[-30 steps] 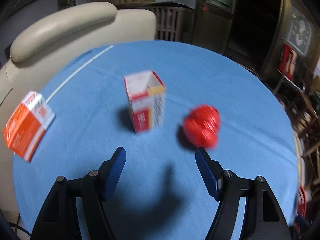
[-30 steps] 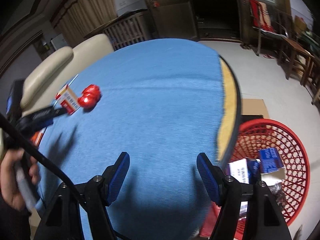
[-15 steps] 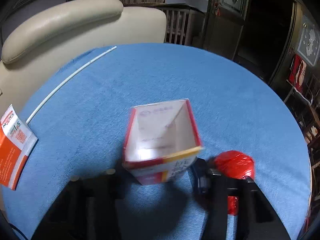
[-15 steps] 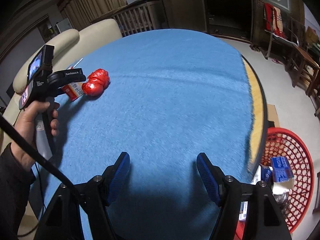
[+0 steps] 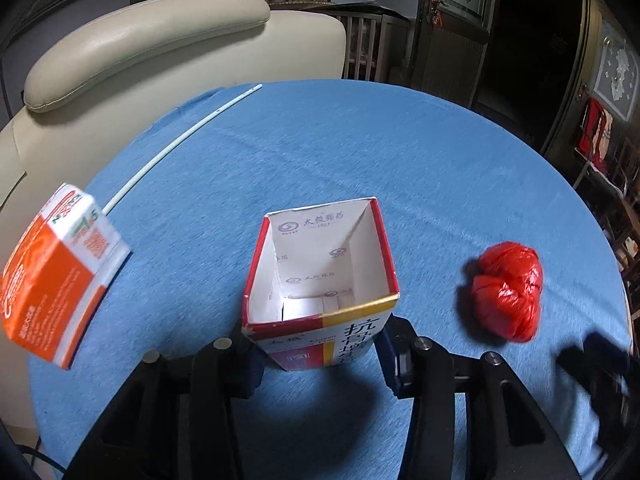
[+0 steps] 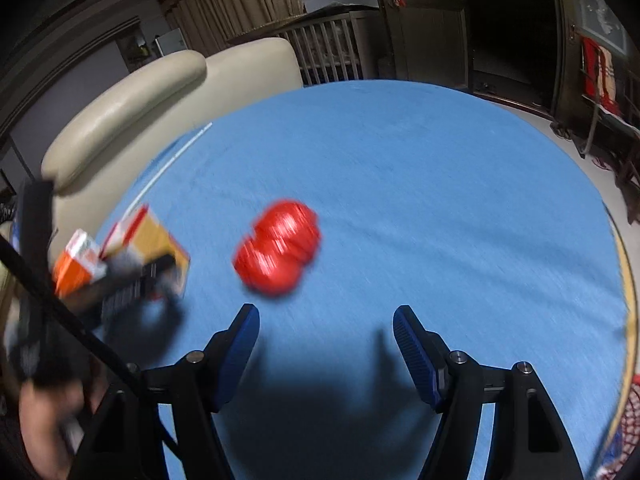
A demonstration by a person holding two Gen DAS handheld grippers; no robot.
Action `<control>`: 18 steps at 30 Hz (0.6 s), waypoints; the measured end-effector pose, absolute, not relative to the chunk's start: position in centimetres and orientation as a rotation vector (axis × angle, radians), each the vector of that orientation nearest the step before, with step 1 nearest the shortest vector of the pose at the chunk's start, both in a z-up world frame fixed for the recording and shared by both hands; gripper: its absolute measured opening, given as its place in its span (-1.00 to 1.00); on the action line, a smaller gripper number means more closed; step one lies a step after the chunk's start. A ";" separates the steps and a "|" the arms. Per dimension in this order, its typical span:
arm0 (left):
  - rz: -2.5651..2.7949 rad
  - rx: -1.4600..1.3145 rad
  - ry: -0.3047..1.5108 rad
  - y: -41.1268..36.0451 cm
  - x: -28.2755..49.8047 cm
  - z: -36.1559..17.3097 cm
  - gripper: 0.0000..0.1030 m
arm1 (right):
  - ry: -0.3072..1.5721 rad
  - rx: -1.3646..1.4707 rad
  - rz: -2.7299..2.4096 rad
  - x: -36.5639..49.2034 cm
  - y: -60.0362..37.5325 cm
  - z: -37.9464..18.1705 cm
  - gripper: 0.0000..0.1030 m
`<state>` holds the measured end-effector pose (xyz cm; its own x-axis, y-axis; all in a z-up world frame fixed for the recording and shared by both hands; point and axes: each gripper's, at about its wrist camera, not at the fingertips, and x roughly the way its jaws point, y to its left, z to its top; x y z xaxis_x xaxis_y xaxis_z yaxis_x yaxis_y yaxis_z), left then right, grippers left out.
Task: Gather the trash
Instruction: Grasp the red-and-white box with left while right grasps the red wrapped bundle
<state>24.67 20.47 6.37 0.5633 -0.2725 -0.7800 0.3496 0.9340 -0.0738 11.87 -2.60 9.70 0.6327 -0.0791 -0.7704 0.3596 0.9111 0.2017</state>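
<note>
An open-topped carton [image 5: 320, 292] is seen upright between the fingers of the left gripper [image 5: 320, 354], low on its sides; the fingers [image 5: 390, 356] are pressed against its walls, so it is gripped. Its inside is white with printed marks, its front red, yellow and white with dark characters. It stands on a round table covered in blue cloth [image 5: 360, 152].

To the left of the carton, well apart, an orange and white box [image 5: 60, 280] is shown tilted near the table's edge. A thin white rod [image 5: 180, 140] lies on the cloth beyond it. To the right of the carton a crumpled red bag [image 5: 506, 290] rests on the cloth (knotted into lumps).

In the right wrist view the right gripper [image 6: 326, 346] is held over the cloth with its blue fingers [image 6: 414, 348] spread wide and nothing between them. The red bag [image 6: 278, 246] is seen blurred just ahead and slightly left of it. Further left the carton [image 6: 152, 252] and the orange box [image 6: 78, 262] appear blurred behind the left gripper [image 6: 132, 284].

A cream chair [image 5: 140, 48] is placed behind the table.
</note>
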 end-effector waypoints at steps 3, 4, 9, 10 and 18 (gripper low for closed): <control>-0.369 0.092 0.906 21.1 23.5 6.6 -0.06 | 0.833 0.366 -0.260 14.9 -2.2 10.0 0.41; -0.370 0.092 0.907 21.3 23.4 6.6 -0.06 | 0.832 0.368 -0.261 15.7 -2.1 9.9 0.42; -0.363 0.090 0.914 22.3 22.9 6.6 -0.06 | 0.887 0.346 -0.283 19.3 -1.4 8.6 0.42; -0.359 0.091 0.914 22.3 22.9 6.6 -0.06 | 0.908 0.333 -0.282 19.6 -1.3 8.2 0.39; -0.350 0.092 0.908 22.8 22.0 7.1 -0.06 | 0.936 0.272 -0.258 18.5 -0.6 8.3 0.01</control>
<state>22.04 22.82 7.07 0.5630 -0.2587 -0.7849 0.3354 0.9395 -0.0690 18.55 -0.64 8.31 0.5671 -0.0992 -0.8177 0.3329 0.9356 0.1173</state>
